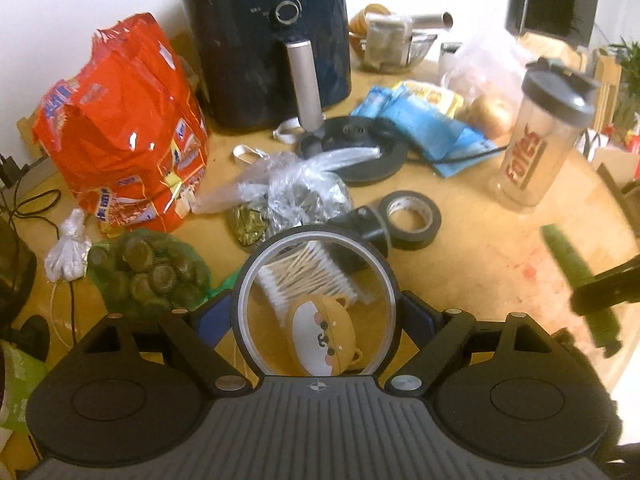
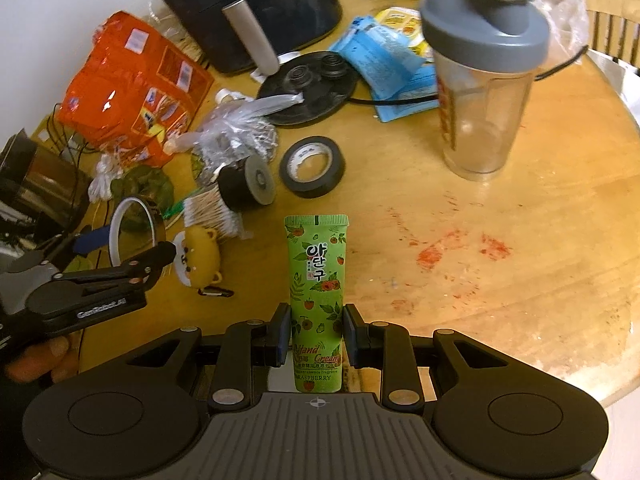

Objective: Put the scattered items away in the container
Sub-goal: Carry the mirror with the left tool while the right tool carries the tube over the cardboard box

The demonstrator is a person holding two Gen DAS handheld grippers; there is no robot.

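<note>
Two tools work over a cluttered round wooden bench (image 2: 520, 240). Left tool (image 1: 316, 312) is clenched on the rim of one clear round container (image 1: 316, 240), held tilted above the bench; right tool (image 2: 316, 332) grasps one green hand cream tube (image 2: 318, 280), cap pointing away, its lower end cut off behind the tool body. Scattered on the bench lie one bundle of cotton swabs (image 1: 308, 276), one yellow bear-faced case (image 1: 324, 332), one roll of black tape (image 2: 312, 164) and one small black cylinder (image 2: 246, 184). Behind them stand one shaker bottle (image 2: 484, 72), one orange snack bag (image 1: 124, 128) and one dark air fryer (image 1: 264, 40). Seen through the container's clear wall from the left wrist, the swabs and the case blur. In that view the tube appears only as a green smear at right.
</note>
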